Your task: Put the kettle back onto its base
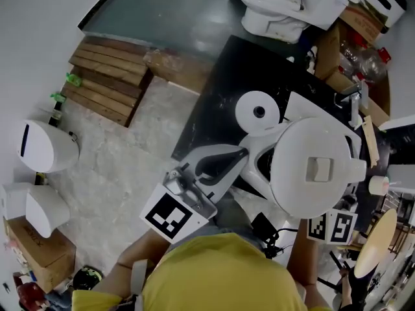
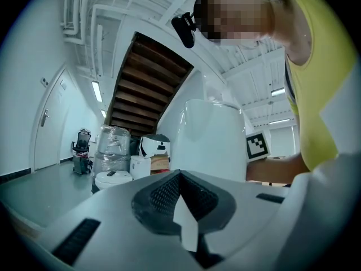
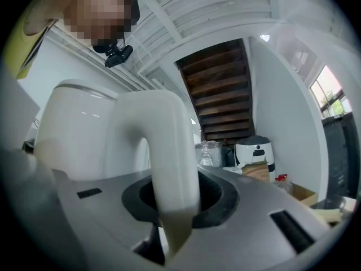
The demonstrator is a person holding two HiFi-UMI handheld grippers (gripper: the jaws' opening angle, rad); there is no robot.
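Observation:
The white kettle [image 1: 318, 167] hangs over the black table, seen from above with its lid up. Its round white base [image 1: 258, 112] with a dark centre lies on the table just up and left of it, apart from it. My right gripper [image 3: 172, 208] is shut on the kettle's curved handle [image 3: 163, 145]; in the head view only its marker cube [image 1: 331, 227] shows below the kettle. My left gripper [image 1: 241, 155] is shut with nothing in it, its tips close to the kettle's left side. In the left gripper view the kettle body [image 2: 211, 140] stands straight ahead, the base [image 2: 113, 178] to its left.
The black table [image 1: 220, 83] runs up toward white appliances [image 1: 285, 5] and cardboard boxes [image 1: 363, 63] at the back right. A wooden pallet [image 1: 107, 76] lies on the floor at the left, with white bins [image 1: 45, 148] below it.

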